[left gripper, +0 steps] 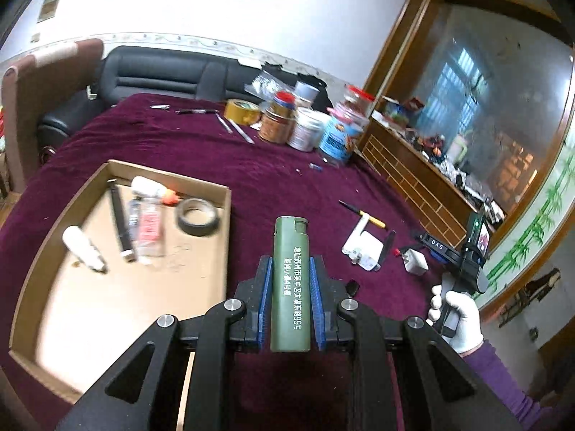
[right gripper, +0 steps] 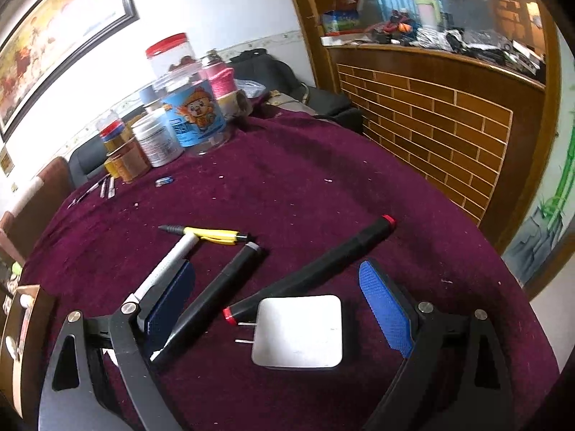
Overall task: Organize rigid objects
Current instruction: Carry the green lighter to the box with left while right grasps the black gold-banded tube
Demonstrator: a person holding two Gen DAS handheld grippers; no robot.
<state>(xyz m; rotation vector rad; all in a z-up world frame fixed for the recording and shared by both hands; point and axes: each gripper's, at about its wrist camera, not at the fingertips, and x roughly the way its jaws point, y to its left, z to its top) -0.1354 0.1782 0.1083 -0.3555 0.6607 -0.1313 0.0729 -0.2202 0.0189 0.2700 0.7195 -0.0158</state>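
My left gripper [left gripper: 290, 265] is shut on a green lighter [left gripper: 290, 287], which stands upright between the blue pads above the purple cloth. To its left is a cardboard box [left gripper: 224, 251] holding a black tape roll [left gripper: 197, 217], white tubes and pens. My right gripper [right gripper: 276, 273] is open wide just above the cloth. A white charger plug [right gripper: 298, 330] lies between its jaws, untouched. A black marker with red ends [right gripper: 323, 269], a second black marker [right gripper: 215, 294], a white pen [right gripper: 169, 265] and a yellow pen [right gripper: 212, 235] lie around it.
Jars and cans [right gripper: 190, 115] crowd the far side of the table beside a yellow tape roll [left gripper: 242, 111]. A wooden counter [right gripper: 431, 136] stands close on the right, with a black sofa [left gripper: 161, 72] behind the table. A gloved hand [left gripper: 456, 312] holds the other gripper.
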